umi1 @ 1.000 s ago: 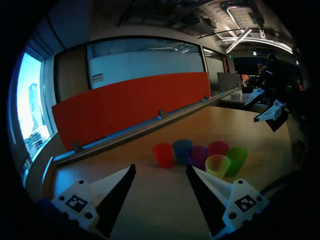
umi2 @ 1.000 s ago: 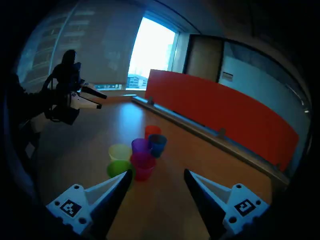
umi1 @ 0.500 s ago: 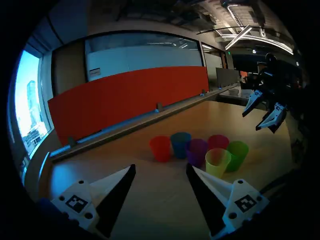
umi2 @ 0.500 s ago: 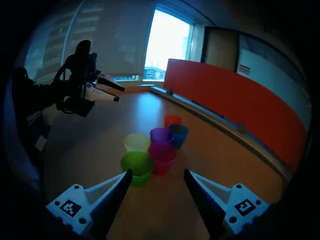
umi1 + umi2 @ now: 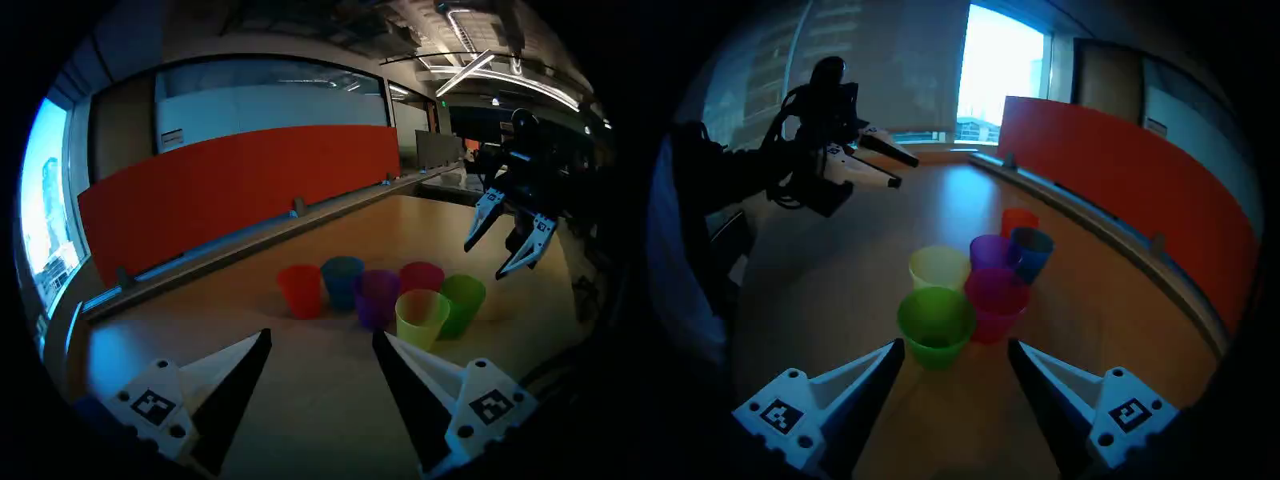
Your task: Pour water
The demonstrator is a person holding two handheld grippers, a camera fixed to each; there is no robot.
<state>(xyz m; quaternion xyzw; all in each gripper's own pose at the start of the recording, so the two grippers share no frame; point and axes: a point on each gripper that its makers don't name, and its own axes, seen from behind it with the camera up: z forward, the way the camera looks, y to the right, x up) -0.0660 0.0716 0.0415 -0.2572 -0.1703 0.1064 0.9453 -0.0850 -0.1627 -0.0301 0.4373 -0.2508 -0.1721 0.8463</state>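
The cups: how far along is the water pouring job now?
Nothing looks done yet: the coloured cups stand grouped on the table, none gripped. In hand: nothing; the left gripper and right gripper are open, the right facing the green cup. Left: grasping and pouring. Whether any cup holds water, I cannot tell.
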